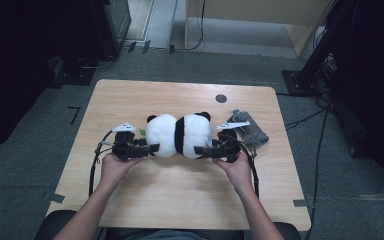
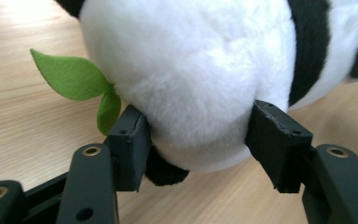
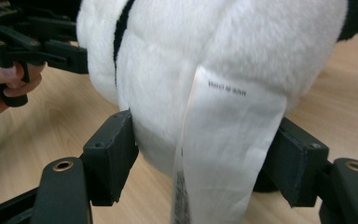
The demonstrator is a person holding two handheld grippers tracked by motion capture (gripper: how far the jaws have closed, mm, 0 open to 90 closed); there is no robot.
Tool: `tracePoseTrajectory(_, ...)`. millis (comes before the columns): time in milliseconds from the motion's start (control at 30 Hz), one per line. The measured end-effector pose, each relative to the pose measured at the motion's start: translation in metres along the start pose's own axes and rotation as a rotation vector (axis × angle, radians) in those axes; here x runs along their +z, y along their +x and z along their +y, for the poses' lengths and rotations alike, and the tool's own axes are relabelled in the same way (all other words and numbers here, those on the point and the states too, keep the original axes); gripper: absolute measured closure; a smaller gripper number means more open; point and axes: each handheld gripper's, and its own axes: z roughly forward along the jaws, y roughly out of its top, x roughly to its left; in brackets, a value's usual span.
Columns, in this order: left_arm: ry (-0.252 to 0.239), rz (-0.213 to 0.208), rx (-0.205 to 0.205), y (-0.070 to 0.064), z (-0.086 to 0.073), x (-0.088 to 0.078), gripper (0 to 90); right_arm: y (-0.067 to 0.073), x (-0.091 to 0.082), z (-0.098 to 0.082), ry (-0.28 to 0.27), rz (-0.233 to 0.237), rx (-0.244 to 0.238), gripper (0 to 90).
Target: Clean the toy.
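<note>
A black-and-white panda plush (image 1: 179, 134) lies on its side in the middle of the wooden table (image 1: 180, 200). My left gripper (image 1: 155, 149) grips its left end. In the left gripper view the pads (image 2: 130, 140) press into the white fur (image 2: 191, 70), with a green felt leaf (image 2: 70, 77) beside the left jaw. My right gripper (image 1: 197, 150) holds the other end. In the right gripper view its pads (image 3: 114, 149) squeeze the white body (image 3: 261, 42), and a white sewn-in label (image 3: 223, 149) hangs between the jaws. The left gripper (image 3: 51, 46) and a hand show beyond.
A crumpled grey cloth (image 1: 250, 129) lies just right of the right gripper. A dark round spot (image 1: 221, 98) marks the table's far side. Black stands and cables sit on the floor around the table. Bare wood stretches in front of the hands.
</note>
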Motion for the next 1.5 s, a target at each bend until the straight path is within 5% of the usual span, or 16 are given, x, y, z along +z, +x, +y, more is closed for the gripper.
tracePoseTrajectory(233,-0.052,0.044,0.045,0.007,0.000,0.006,34.6,-0.006,0.010,0.002,-0.021,-0.071,-0.082,30.1)
tracePoseTrajectory(467,-0.054,0.061,0.067,0.007,0.002,0.004,32.3,-0.009,0.009,0.003,-0.025,-0.075,-0.077,30.1)
tracePoseTrajectory(600,-0.046,0.071,0.077,0.007,0.005,0.000,32.3,-0.010,0.002,0.005,-0.033,-0.099,-0.092,30.3)
tracePoseTrajectory(700,-0.024,0.047,0.044,0.010,0.007,-0.002,32.2,-0.013,-0.007,0.006,-0.052,-0.106,-0.093,32.8)
tracePoseTrajectory(967,-0.044,0.058,0.066,0.011,0.014,-0.006,32.2,-0.023,-0.023,0.006,-0.085,-0.173,-0.123,35.8)
tracePoseTrajectory(1300,-0.051,0.066,0.102,0.010,0.025,-0.007,32.2,-0.055,-0.044,0.005,-0.133,-0.262,-0.084,40.7)
tracePoseTrajectory(1500,-0.051,0.066,0.112,0.011,0.037,-0.008,32.2,-0.087,-0.048,0.013,-0.110,-0.368,-0.097,42.7)
